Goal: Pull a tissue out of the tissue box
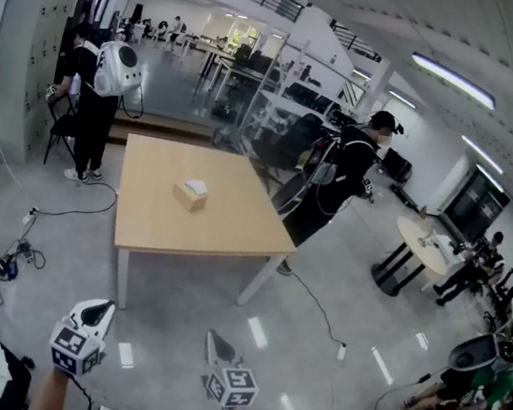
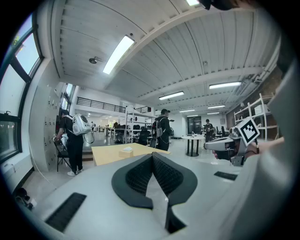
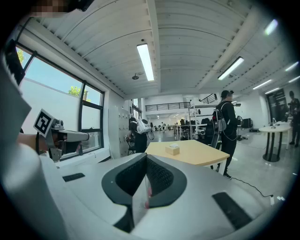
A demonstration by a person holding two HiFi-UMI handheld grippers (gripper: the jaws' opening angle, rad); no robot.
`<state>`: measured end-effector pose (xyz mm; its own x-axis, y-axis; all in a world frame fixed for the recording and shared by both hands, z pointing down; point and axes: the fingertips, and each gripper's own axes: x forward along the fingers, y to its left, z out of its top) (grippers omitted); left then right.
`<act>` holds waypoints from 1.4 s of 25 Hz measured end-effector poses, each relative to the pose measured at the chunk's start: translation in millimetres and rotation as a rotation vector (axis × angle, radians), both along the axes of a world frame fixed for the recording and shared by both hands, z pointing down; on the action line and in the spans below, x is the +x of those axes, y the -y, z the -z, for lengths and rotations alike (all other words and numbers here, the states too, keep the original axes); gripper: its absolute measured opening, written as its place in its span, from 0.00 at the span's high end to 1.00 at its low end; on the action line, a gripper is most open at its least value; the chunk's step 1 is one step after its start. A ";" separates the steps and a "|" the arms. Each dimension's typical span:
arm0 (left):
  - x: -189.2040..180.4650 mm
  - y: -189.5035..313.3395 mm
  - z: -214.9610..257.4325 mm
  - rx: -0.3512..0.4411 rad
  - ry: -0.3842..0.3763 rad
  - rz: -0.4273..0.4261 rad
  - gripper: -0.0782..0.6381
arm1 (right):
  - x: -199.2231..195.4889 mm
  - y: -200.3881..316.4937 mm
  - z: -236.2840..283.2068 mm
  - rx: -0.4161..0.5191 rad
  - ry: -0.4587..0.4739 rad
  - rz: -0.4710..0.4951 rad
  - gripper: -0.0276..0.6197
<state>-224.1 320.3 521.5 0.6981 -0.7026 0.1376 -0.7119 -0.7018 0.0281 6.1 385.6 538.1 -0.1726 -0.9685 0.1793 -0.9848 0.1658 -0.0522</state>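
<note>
A tan tissue box [image 1: 191, 194] with a white tissue sticking out of its top stands near the middle of a light wooden table [image 1: 233, 234]. It also shows far off in the left gripper view as the tissue box [image 2: 126, 150] and in the right gripper view as the tissue box [image 3: 172, 149]. Both grippers hang well short of the table, near the bottom of the head view. My left gripper [image 1: 101, 310] is shut with nothing in it. My right gripper [image 1: 215, 339] is shut and empty too.
A person with a white backpack [image 1: 114, 70] stands at the table's far left by grey lockers [image 1: 35, 45]. Another person in black [image 1: 341, 178] stands at the table's right edge. Cables [image 1: 321, 317] lie on the glossy floor. A round table [image 1: 419, 246] stands at the right.
</note>
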 end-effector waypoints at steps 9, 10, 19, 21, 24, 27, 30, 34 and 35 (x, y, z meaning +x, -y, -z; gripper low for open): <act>15.5 3.0 -4.5 -0.010 0.011 -0.013 0.88 | 17.8 4.5 0.0 0.001 0.023 -0.023 0.94; 16.4 4.1 -6.3 -0.011 0.014 -0.010 0.88 | 19.6 5.5 -1.7 0.000 0.025 -0.027 0.94; 36.9 7.1 -10.4 -0.015 0.019 0.018 0.88 | 39.3 5.6 -6.2 -0.012 0.021 -0.005 0.94; 41.7 7.2 -7.3 -0.010 0.018 0.024 0.88 | 43.8 5.3 -7.9 -0.015 0.017 -0.001 0.94; 48.0 6.0 -9.3 -0.012 0.024 0.023 0.88 | 49.0 5.0 -10.0 -0.022 0.015 0.004 0.94; 53.2 9.4 -10.9 -0.012 0.032 0.025 0.88 | 54.0 9.1 -10.6 -0.020 0.016 0.007 0.94; 60.9 15.8 -6.8 -0.010 0.030 0.027 0.88 | 59.9 15.4 -11.8 -0.023 0.017 0.008 0.94; 66.6 31.9 -16.4 -0.018 0.037 0.018 0.88 | 65.1 29.5 -15.6 -0.019 0.018 0.008 0.94; 67.9 38.8 -16.7 -0.017 0.039 0.015 0.88 | 66.3 35.5 -15.8 -0.017 0.019 0.007 0.94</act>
<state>-156.2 281.5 538.2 0.6812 -0.7105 0.1767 -0.7232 -0.6905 0.0117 72.4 350.1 553.9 -0.1828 -0.9641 0.1928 -0.9824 0.1716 -0.0738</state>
